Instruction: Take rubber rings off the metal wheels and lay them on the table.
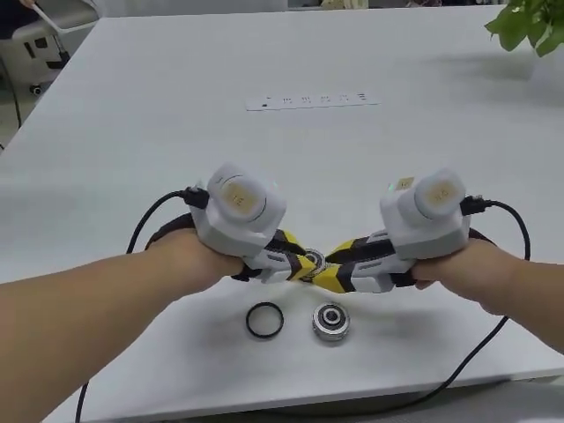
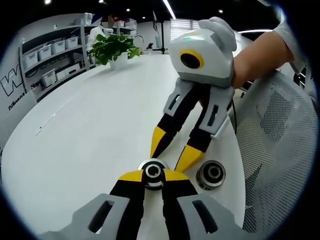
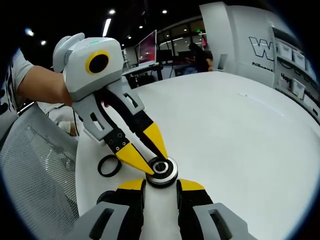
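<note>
A small metal wheel (image 1: 311, 259) with a dark rubber ring round its rim hangs just above the table between both grippers. My left gripper (image 2: 153, 176) is shut on this wheel (image 2: 152, 171), and in the head view it (image 1: 302, 266) comes in from the left. My right gripper (image 3: 162, 184) meets it from the other side (image 1: 321, 271), its yellow tips closed against the rim of the wheel (image 3: 162, 171). On the table below lie a loose black rubber ring (image 1: 264, 319), also in the right gripper view (image 3: 108, 166), and a bare metal wheel (image 1: 330, 321) (image 2: 211, 175).
The white table (image 1: 291, 167) stretches far ahead, with a flat white strip (image 1: 311, 101) on it. A green plant (image 1: 529, 22) stands at the far right corner. Black cables (image 1: 493, 344) trail from both grippers over the near edge. A mesh chair (image 2: 280, 145) is close by.
</note>
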`<state>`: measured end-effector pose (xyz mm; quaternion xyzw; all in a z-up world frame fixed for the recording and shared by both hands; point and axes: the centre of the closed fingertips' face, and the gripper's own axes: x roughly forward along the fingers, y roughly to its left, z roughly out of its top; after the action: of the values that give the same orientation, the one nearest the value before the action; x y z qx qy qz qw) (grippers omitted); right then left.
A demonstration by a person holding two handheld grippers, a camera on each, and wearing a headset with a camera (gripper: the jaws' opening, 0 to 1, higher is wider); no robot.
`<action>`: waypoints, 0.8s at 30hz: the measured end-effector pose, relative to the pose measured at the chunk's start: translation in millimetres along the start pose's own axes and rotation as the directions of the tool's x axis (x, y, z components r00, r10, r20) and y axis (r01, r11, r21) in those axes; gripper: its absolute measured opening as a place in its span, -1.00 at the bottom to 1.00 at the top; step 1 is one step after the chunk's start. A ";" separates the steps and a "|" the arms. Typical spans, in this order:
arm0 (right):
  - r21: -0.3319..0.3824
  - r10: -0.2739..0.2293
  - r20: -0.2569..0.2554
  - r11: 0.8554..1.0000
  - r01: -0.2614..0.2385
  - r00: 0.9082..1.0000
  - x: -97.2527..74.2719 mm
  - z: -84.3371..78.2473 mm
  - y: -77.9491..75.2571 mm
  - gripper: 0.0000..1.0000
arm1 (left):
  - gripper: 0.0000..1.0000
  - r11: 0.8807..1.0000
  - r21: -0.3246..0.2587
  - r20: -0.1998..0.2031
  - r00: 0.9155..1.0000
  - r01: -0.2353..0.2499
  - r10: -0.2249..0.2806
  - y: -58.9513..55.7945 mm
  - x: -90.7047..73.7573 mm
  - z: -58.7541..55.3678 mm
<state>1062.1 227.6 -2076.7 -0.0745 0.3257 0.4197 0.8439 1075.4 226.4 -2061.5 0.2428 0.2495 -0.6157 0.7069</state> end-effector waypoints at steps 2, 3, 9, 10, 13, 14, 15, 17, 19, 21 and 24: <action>-0.001 0.000 -0.001 1.000 0.000 1.000 0.5 0.2 0.0 -0.56 | -0.85 1.000 -0.002 0.000 1.000 -0.004 0.004 0.6 0.4 0.0; -0.005 -0.003 -0.003 1.000 0.003 1.000 1.0 -0.3 -1.0 -0.56 | -0.85 1.000 -0.003 -0.001 1.000 -0.005 0.005 0.9 0.6 0.0; -0.016 -0.005 -0.006 1.000 0.005 1.000 3.1 -1.8 -1.1 -0.59 | -0.86 1.000 -0.007 -0.002 1.000 -0.010 0.010 1.2 0.5 -0.2; -0.025 -0.006 -0.004 1.000 0.006 1.000 3.1 -1.4 -1.0 -0.61 | -0.86 1.000 -0.008 -0.002 1.000 -0.010 0.010 1.3 0.5 -0.3; -0.029 -0.010 -0.007 1.000 0.009 1.000 2.2 -2.2 -1.5 -0.64 | -0.86 1.000 -0.011 -0.001 1.000 -0.012 0.012 1.2 0.5 -0.3; -0.032 -0.010 -0.008 0.999 0.010 1.000 1.8 -2.6 -1.6 -0.65 | -0.86 1.000 -0.015 -0.001 1.000 -0.013 0.013 1.0 0.4 -0.4; -0.036 -0.010 -0.008 0.999 0.010 1.000 1.3 -2.8 -1.8 -0.66 | -0.86 1.000 -0.017 0.000 1.000 -0.013 0.013 1.1 0.4 -0.4; -0.031 -0.010 -0.007 0.999 0.010 1.000 0.7 -3.2 -1.5 -0.67 | -0.86 1.000 -0.019 0.000 1.000 -0.014 0.014 0.9 0.4 -0.4; -0.032 -0.011 -0.008 0.999 0.011 1.000 0.1 -3.6 -1.5 -0.68 | -0.86 1.000 -0.022 0.001 1.000 -0.014 0.014 0.8 0.4 -0.4; -0.034 -0.012 -0.008 0.999 0.012 1.000 -0.4 -4.2 -1.6 -0.70 | -0.86 1.000 -0.025 0.003 1.000 -0.015 0.015 0.9 0.3 -0.7; -0.029 -0.014 -0.008 0.999 0.014 1.000 -1.1 -5.0 -1.5 -0.73 | -0.86 0.999 -0.028 0.004 1.000 -0.017 0.017 0.0 0.1 -0.7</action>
<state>1060.4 224.0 -2080.1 -0.0908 0.3222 0.4183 0.8444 1075.3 226.7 -2062.2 0.2337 0.2545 -0.6066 0.7160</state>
